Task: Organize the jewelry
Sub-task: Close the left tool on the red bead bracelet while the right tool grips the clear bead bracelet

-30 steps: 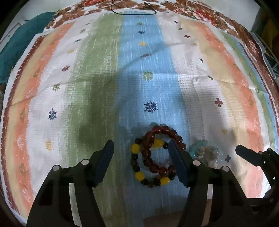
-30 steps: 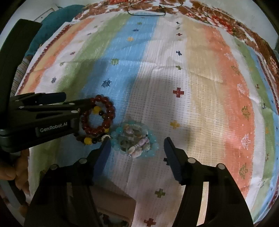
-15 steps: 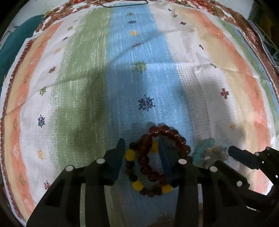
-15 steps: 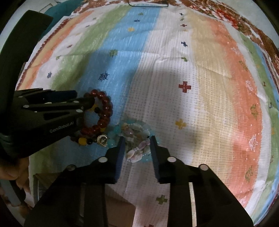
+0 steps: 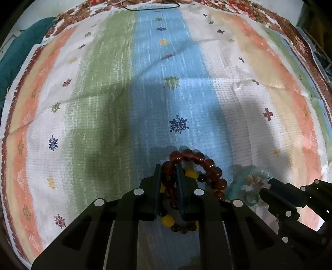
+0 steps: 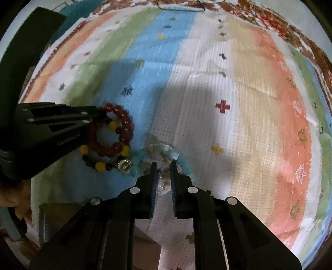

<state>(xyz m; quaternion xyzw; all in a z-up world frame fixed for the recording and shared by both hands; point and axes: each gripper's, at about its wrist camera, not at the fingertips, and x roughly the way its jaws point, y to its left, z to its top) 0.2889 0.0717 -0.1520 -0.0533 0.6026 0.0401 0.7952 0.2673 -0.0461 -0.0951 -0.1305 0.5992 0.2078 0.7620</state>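
Observation:
A dark red bead bracelet lies with a black-and-yellow bead bracelet on the striped cloth. My left gripper is shut on the red bracelet's left side. The red bracelet also shows in the right wrist view, with the yellow-and-black one under it. A pale blue and shell bead bracelet lies just right of them. My right gripper is shut on this pale bracelet. In the left wrist view the pale bracelet sits at the right gripper's tips.
A thin black cord lies at the cloth's far edge. Teal fabric lies beyond the cloth's left edge. A brown box edge shows near the cloth's near side in the right wrist view.
Both grippers went from wide open to shut: the left closed on the red bracelet, the right closed on the pale blue shell bracelet. The bracelets have hardly moved.

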